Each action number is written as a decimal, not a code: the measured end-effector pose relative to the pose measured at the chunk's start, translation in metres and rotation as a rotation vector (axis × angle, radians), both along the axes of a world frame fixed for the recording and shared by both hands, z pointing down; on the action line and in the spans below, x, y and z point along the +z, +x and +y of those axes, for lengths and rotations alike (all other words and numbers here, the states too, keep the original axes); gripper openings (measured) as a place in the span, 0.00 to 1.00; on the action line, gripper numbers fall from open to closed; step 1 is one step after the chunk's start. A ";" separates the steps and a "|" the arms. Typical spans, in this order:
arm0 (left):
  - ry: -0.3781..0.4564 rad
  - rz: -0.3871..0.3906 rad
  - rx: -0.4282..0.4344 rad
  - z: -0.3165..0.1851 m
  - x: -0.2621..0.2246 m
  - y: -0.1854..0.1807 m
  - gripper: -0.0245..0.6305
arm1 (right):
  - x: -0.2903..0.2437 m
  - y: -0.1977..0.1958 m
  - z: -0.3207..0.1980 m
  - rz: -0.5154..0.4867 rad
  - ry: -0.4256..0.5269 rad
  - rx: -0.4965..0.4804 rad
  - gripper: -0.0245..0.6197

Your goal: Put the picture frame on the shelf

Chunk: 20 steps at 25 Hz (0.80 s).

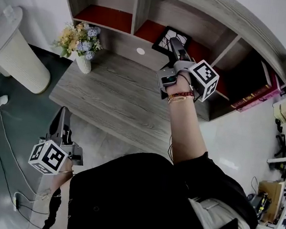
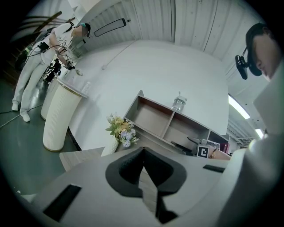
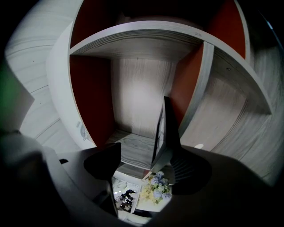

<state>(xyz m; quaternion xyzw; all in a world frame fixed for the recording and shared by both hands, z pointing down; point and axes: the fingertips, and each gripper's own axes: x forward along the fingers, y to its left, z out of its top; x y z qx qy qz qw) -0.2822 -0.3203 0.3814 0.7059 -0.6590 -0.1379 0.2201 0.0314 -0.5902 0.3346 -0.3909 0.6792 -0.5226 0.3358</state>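
Observation:
The black picture frame [image 1: 167, 38] stands upright in the middle red-backed compartment of the grey wooden shelf [image 1: 136, 10]. My right gripper [image 1: 176, 45] reaches into that compartment, right at the frame. In the right gripper view the frame [image 3: 164, 126] shows edge-on, leaning close to the right jaw, while the gripper [image 3: 144, 155] is open with a wide gap. My left gripper [image 1: 62, 111] hangs low beside the table's near left corner. Its jaws [image 2: 143, 167] meet with nothing between them.
A flower vase [image 1: 81, 43] stands on the grey table [image 1: 114, 93] at the left, below the shelf. A white ribbed cylinder [image 1: 14, 53] stands on the floor farther left. Books [image 1: 255, 96] lie in the right compartment. A bottle [image 2: 178, 103] tops the shelf.

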 end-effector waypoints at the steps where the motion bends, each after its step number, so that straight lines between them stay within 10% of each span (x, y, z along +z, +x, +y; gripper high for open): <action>1: 0.002 -0.001 0.000 0.000 -0.001 0.000 0.06 | 0.000 0.000 0.000 -0.002 -0.001 -0.002 0.56; 20: 0.029 -0.011 -0.022 0.008 -0.009 -0.001 0.06 | 0.006 0.006 0.001 -0.009 -0.001 -0.004 0.58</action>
